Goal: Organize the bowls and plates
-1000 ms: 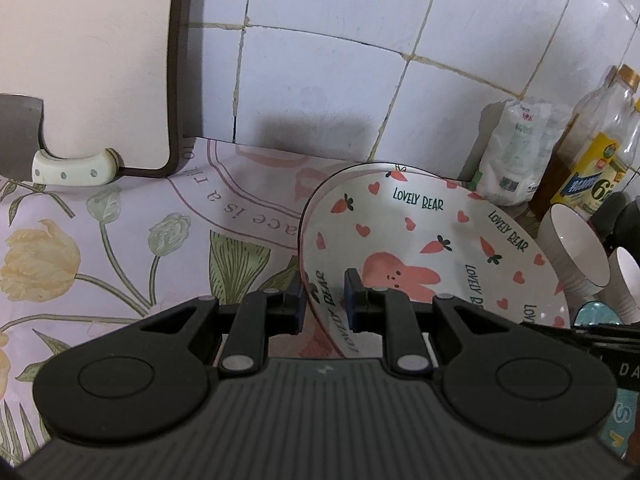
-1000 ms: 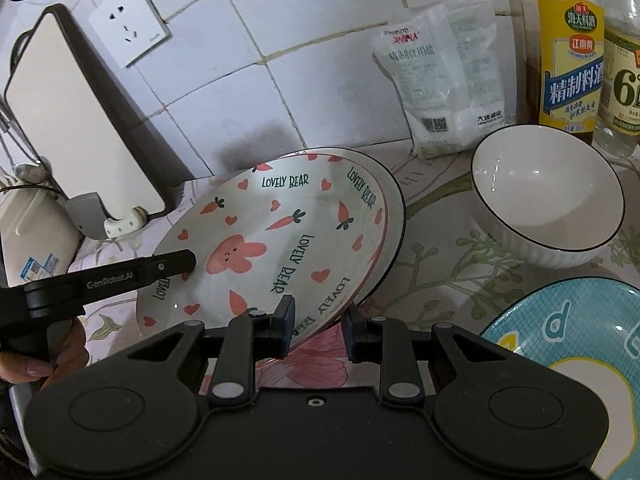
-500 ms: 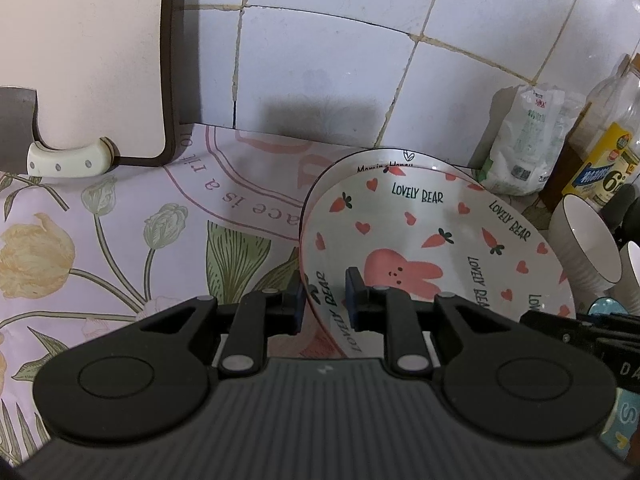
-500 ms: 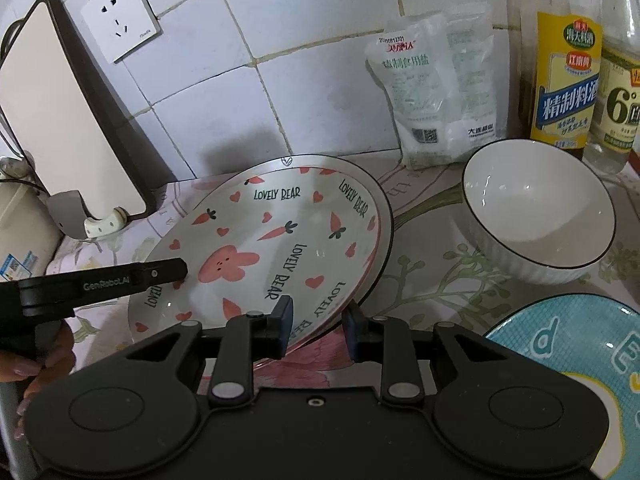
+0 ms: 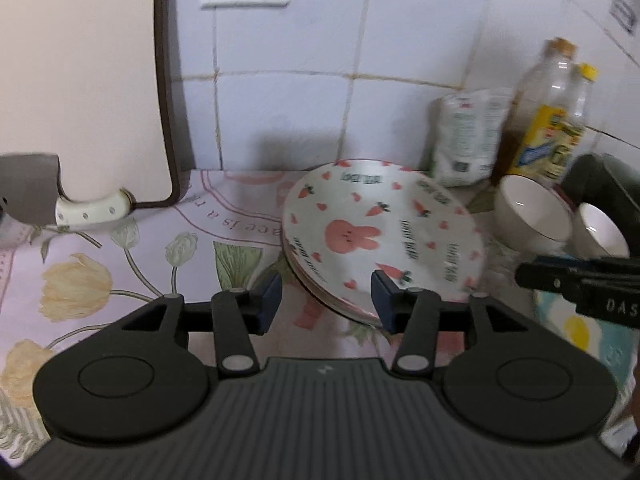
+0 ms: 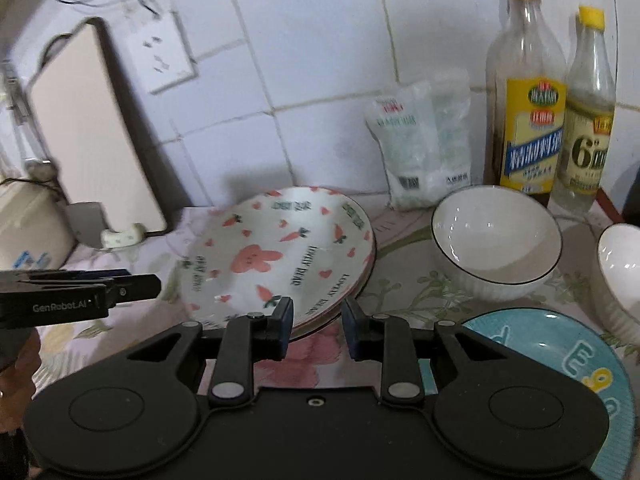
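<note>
Now | rabbit plate (image 5: 384,236) lay flat on its twin on the counter (image 5: 100,264) | left gripper (image 5: 326,300) had just been opening, pads clear of the rim between them | right gripper (image 6: 318,320) nearly closed, gripping nothing we could see | we judged: back straight off, no nudging | blue plate (image 6: 560,352), white bowl (image 6: 496,240), bottles (image 6: 528,120) crowded the right.
</note>
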The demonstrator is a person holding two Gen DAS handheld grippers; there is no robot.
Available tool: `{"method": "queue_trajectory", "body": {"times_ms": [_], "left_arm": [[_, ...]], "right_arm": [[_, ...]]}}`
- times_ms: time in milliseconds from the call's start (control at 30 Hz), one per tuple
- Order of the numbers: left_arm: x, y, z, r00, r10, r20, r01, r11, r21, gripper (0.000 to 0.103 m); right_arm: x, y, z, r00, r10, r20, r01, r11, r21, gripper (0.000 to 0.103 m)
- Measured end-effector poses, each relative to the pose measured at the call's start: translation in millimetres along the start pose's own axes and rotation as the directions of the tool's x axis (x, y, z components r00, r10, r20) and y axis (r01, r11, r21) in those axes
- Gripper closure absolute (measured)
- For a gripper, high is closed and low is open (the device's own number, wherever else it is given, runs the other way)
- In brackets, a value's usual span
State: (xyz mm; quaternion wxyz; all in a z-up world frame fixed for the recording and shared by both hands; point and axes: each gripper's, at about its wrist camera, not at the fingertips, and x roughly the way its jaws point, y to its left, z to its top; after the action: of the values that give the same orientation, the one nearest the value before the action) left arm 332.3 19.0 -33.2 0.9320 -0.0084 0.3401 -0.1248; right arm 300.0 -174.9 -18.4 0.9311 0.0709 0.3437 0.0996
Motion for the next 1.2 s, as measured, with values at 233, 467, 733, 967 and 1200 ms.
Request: {"method": "queue_trajectory", "body": {"times_ms": [233, 467, 733, 967, 1200], "left_arm": [[-65.6, -29.2, -10.3, 0.998, -0.020, 0.054, 0.015, 0.996, 0.082, 0.041], [-121.2, -56.7, -26.0, 0.995, -0.036, 0.092, 0.023, 0.990, 0.142, 0.021], [-159.1, -91.3, -50.5, 0.992, -0.094, 0.090, 0.073, 0.975, 0.212, 0.018], [-158.2, -133.2, -76.0, 0.988, -0.138, 0.076, 0.109, 0.948, 0.300, 0.005], [-131.7, -165.3, -93.0, 0.979, -0.201, 0.026, 0.182, 0.929, 0.324, 0.005]], "right_arm": [[-60.3, 5.5, -6.5, 0.997, 0.078, 0.028, -0.076, 0.994, -0.083, 0.065], [-120.5, -1.3, -27.2, 0.989, 0.117, 0.086, -0.103, 0.983, -0.153, 0.065], [-177.9, -9.7, -54.5, 0.984, 0.114, 0.133, -0.084, 0.973, -0.214, 0.050], [-199.9, -29.0, -92.8, 0.988, 0.053, 0.145, -0.014, 0.966, -0.257, 0.037], [-199.8, -58.6, -128.2, 0.986, 0.041, 0.162, -0.010, 0.982, -0.189, 0.026]]}}
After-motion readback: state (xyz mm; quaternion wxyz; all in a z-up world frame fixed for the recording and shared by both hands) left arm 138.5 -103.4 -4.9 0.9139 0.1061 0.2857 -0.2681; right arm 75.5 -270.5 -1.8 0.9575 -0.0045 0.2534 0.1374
